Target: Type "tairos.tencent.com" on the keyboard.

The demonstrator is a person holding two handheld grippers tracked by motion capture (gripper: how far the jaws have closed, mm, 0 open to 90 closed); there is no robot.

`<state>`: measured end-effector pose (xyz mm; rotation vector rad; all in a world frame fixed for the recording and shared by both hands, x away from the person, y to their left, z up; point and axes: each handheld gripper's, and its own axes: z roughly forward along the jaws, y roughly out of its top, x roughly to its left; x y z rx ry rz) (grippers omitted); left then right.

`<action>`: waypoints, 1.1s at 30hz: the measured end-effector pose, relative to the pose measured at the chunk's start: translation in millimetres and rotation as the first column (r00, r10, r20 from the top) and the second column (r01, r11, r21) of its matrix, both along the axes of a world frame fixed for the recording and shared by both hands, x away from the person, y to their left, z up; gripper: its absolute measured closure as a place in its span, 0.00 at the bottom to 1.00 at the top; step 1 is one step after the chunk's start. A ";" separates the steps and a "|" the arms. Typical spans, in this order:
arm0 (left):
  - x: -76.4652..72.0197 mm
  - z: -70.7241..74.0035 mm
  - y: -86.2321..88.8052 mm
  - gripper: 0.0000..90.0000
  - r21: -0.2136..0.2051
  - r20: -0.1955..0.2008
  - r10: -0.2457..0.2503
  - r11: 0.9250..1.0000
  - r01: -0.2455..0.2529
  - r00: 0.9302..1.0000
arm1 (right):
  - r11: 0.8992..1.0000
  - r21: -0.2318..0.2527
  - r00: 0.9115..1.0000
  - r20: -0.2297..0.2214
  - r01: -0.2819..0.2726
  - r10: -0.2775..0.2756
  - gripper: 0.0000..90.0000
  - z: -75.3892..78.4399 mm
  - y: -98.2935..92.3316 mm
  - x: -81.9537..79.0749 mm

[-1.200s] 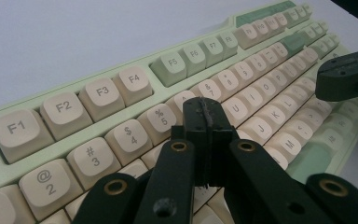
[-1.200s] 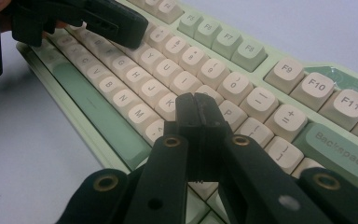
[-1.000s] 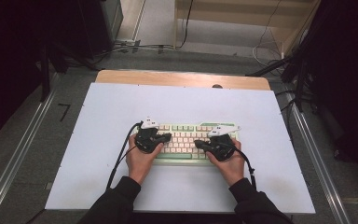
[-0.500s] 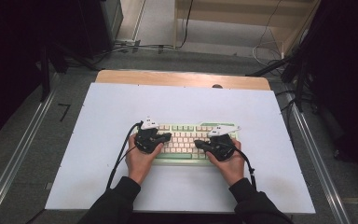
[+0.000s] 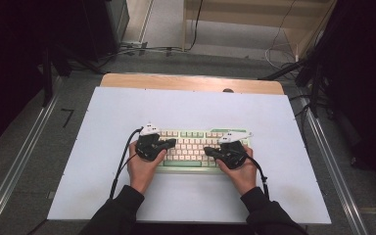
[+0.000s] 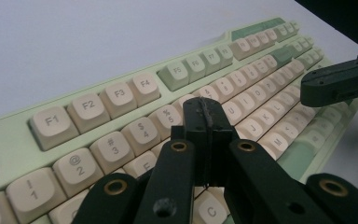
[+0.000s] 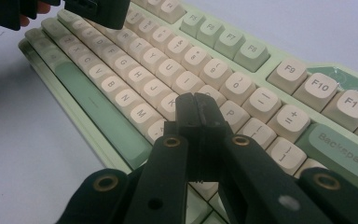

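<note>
Hovering closed over the keyboard (image 5: 196, 147), left gripper (image 6: 204, 114) above the number row; right gripper (image 7: 196, 112) above the letter keys.

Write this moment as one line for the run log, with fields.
scene: keyboard on white table | left gripper: shut, empty, over left keys | right gripper: shut, empty, over right keys

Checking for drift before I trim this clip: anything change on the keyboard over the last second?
No visible change. Left gripper and right gripper stay shut and empty over the keyboard, which has not shifted on the table.
</note>
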<state>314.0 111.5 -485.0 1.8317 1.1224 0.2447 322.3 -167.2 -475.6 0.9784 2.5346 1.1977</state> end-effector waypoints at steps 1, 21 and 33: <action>-0.2 -0.1 1.2 1.00 0.001 -0.002 0.002 1.000 -0.002 1.000 | 1.000 0.000 1.000 0.001 0.000 0.000 0.97 0.0 0.1 0.0; -2.7 -3.1 22.4 1.00 0.013 -0.011 0.048 0.999 -0.048 0.999 | 1.000 0.000 1.000 0.000 -0.003 0.003 0.97 -0.5 1.0 -0.6; 0.3 -8.2 20.7 1.00 0.033 -0.025 0.050 0.998 -0.049 0.998 | 1.000 -0.005 1.000 -0.002 -0.005 0.005 0.97 -1.1 1.6 -0.6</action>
